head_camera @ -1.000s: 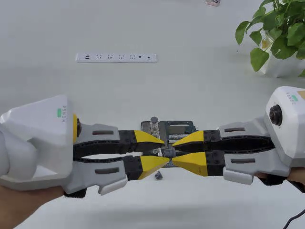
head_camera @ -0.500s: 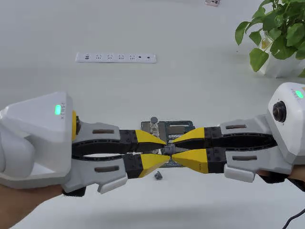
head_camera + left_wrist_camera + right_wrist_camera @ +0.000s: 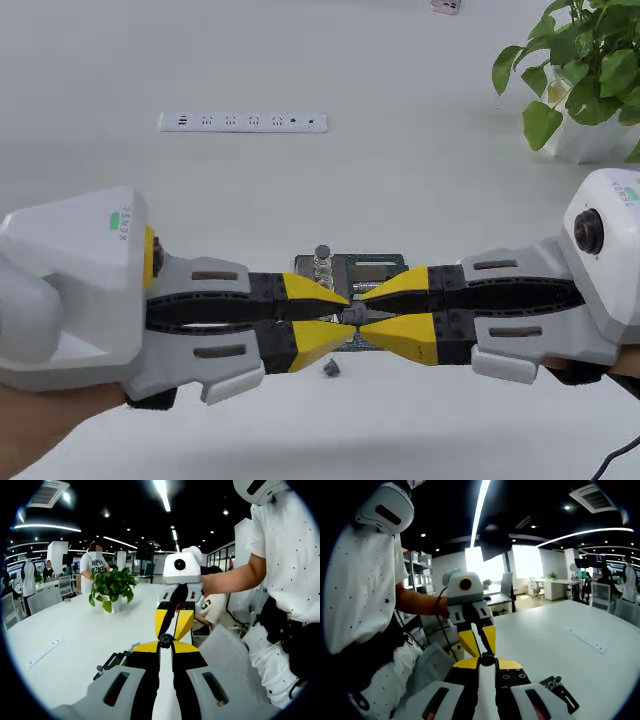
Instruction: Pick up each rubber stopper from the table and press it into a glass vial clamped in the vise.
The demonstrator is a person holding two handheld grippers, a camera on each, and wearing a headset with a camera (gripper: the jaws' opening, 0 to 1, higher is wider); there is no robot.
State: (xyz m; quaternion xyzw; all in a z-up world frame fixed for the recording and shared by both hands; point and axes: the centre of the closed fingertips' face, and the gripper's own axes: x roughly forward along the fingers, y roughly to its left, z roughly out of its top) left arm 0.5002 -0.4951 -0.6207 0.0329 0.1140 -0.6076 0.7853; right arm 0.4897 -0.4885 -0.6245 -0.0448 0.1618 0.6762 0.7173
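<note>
At the centre of the head view, the yellow tips of the left gripper (image 3: 349, 316) and the right gripper (image 3: 362, 312) cover the near part of the vise (image 3: 385, 262), below one vial (image 3: 322, 268). Which pair pinches the grey stopper (image 3: 352, 315) between them cannot be told. Both gripper bodies run off the side edges. The plant (image 3: 580, 70) is cut by the upper right corner, a cable (image 3: 618, 458) by the lower right, and a scrap (image 3: 446, 5) at the top edge is too small to name.
</note>
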